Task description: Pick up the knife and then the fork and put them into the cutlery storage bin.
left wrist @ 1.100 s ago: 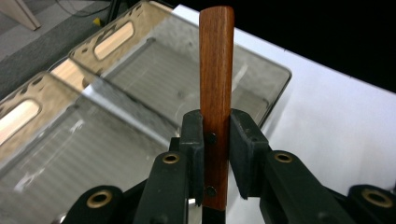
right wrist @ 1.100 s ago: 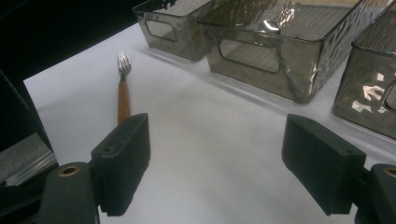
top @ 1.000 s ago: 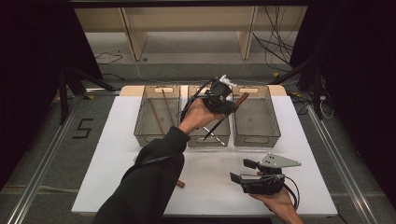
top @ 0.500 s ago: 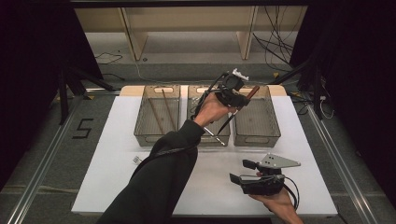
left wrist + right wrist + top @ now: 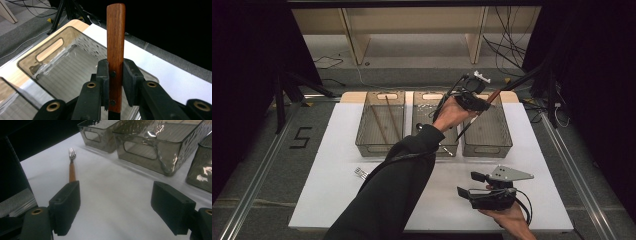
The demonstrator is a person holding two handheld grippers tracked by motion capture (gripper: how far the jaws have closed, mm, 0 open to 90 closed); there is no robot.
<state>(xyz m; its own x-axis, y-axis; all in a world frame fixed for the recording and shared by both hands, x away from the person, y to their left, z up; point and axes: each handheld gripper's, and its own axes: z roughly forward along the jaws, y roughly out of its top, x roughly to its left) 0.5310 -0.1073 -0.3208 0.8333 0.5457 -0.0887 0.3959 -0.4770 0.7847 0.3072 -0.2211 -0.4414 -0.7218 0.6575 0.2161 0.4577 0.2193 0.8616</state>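
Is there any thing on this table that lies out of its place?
Yes, one fork lies loose on the white table, in front of the bins, while other utensils sit inside bins. Nothing looks spilled or broken.

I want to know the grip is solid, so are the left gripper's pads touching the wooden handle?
Touching. In the left gripper view, the left gripper has both pads pressed flat against the sides of the wooden handle, with no gap visible.

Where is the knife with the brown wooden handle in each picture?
High view: the knife is upper middle, held by the left gripper over the right bin.
Left gripper view: its handle stands centre, clamped.
Right gripper view: not in it.
Shared landmark: the right bin.
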